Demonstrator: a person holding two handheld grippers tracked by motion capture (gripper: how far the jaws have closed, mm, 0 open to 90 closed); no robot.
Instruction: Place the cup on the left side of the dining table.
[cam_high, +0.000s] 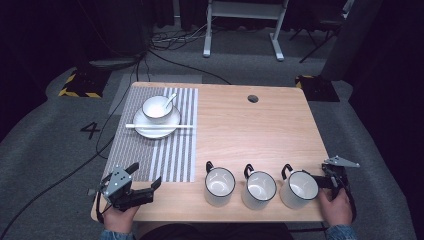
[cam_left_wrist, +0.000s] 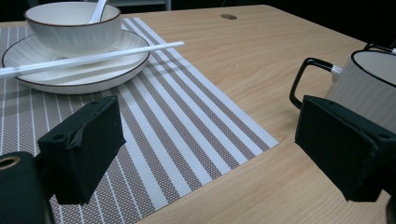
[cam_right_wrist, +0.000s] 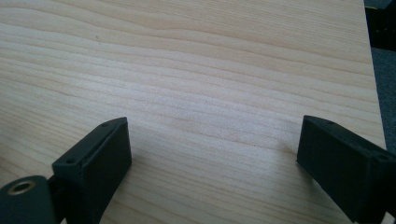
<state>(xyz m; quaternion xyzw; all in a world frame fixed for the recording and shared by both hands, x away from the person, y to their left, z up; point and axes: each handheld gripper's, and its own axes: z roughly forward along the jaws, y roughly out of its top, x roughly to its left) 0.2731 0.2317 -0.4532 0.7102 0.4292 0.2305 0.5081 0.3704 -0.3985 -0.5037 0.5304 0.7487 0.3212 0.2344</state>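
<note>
Spread fingers (cam_left_wrist: 84, 149) frame striped placemat (cam_left_wrist: 187, 126), mug (cam_left_wrist: 364, 88) at right.

Three mugs (cam_high: 259, 189) in a row along the near edge, narrow gaps between. Bare surface (cam_high: 250, 130) beyond them, wide open. Far left blocked by plate (cam_high: 156, 125), bowl (cam_high: 157, 107), chopsticks (cam_high: 159, 126) on the placemat (cam_high: 172, 155).

Mug (cam_left_wrist: 369, 88) cut off at edge

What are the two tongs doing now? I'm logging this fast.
Left tongs: open, holding nothing, over the placemat edge.
Right tongs: open, holding nothing, over bare table.
</note>
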